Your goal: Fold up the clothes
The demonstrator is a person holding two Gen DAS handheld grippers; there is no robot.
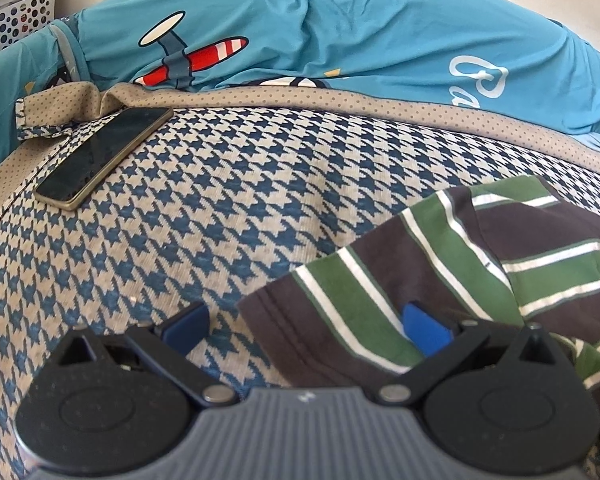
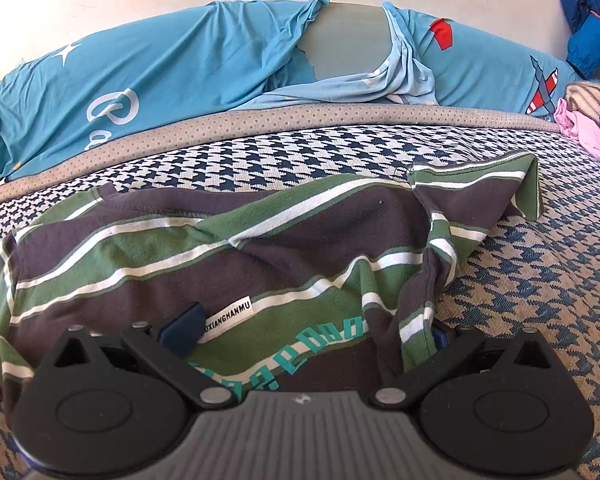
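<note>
One striped shirt (image 2: 220,240), brown and green with white bands, lies crumpled on the houndstooth mat (image 1: 200,208) directly ahead of your two tools; teal lettering and a white woven label (image 2: 230,315) show near its front edge. Your right gripper (image 2: 308,336) sits over that edge with its jaws spread wide, the left blue pad (image 2: 182,330) resting against the cloth by the label and the other pad nearly hidden behind a raised fold. Your left gripper (image 1: 306,322) is likewise spread apart: one pad over bare mat, the other (image 1: 426,326) lying on the shirt's corner (image 1: 380,280), nothing pinched between them. One dark smartphone (image 1: 100,160) lies face up on the mat's far left, partly on its dotted beige border (image 1: 340,100). Beyond the border, a blue airplane-print sheet (image 1: 300,28) is bunched along the wall. A white perforated basket (image 1: 16,8) stands at far left; pink and purple garments (image 2: 588,128) are piled at far right.
</note>
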